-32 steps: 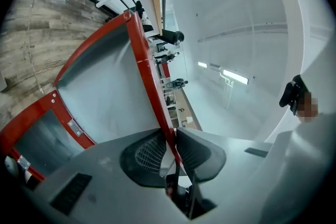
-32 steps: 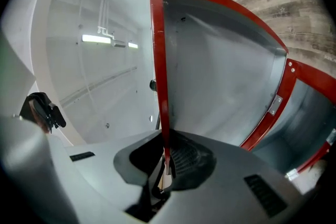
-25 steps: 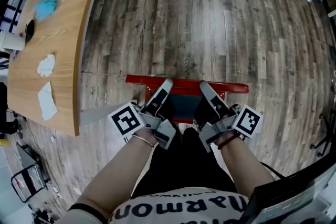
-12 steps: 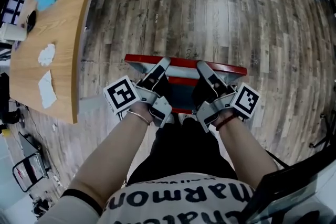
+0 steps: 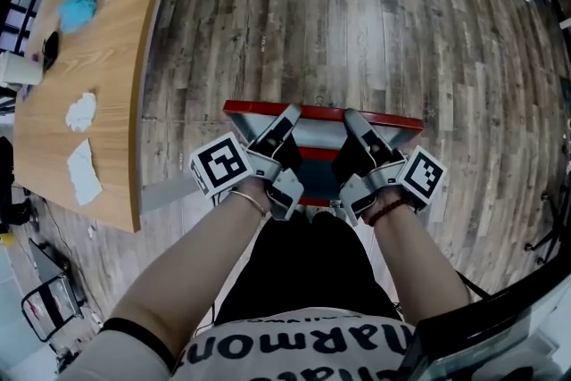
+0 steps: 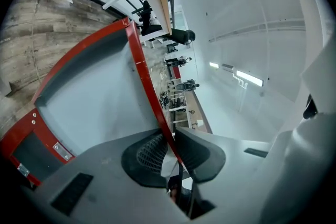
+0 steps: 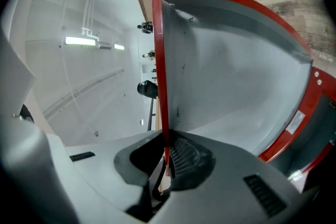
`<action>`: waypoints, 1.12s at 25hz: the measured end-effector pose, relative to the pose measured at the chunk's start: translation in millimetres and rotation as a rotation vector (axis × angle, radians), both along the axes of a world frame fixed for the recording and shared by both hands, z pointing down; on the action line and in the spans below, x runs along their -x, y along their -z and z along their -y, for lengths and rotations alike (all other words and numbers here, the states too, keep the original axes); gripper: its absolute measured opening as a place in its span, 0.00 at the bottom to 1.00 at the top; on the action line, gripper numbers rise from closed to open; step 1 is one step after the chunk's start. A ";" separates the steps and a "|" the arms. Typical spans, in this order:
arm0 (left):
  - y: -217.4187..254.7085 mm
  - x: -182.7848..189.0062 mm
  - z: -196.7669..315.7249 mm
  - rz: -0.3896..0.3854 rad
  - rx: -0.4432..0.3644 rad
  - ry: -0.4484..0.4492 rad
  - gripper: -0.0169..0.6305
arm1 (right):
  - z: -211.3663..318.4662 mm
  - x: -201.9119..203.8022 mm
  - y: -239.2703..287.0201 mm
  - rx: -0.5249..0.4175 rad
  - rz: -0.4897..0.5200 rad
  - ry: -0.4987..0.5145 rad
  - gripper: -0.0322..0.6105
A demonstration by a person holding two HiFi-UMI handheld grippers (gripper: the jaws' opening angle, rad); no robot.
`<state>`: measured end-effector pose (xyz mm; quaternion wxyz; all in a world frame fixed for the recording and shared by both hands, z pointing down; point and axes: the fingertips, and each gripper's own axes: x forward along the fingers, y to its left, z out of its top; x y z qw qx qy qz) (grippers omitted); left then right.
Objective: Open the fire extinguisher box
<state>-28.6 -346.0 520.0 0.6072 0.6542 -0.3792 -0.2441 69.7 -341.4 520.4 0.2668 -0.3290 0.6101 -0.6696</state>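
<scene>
Head view, lower centre: our left gripper (image 5: 287,117) has its jaws clamped on the red rim of the lid (image 5: 321,111), and our right gripper (image 5: 353,117) pinches that same rim just beside it. The fire extinguisher box (image 5: 312,154) sits on the wooden floor (image 5: 375,22), lid raised. Upper left, the desk (image 5: 107,85) carries paper scraps (image 5: 80,111).

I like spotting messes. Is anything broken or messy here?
Nothing looks broken. The red box lid is pinched by the left gripper and right gripper. Only untidy bit: scrunched white papers and a blue cloth scattered on the wooden table.
</scene>
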 end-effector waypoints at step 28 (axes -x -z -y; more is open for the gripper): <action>-25.9 1.6 38.4 -0.010 0.039 -0.005 0.10 | 40.4 -5.5 -21.5 -0.011 -0.036 -0.087 0.10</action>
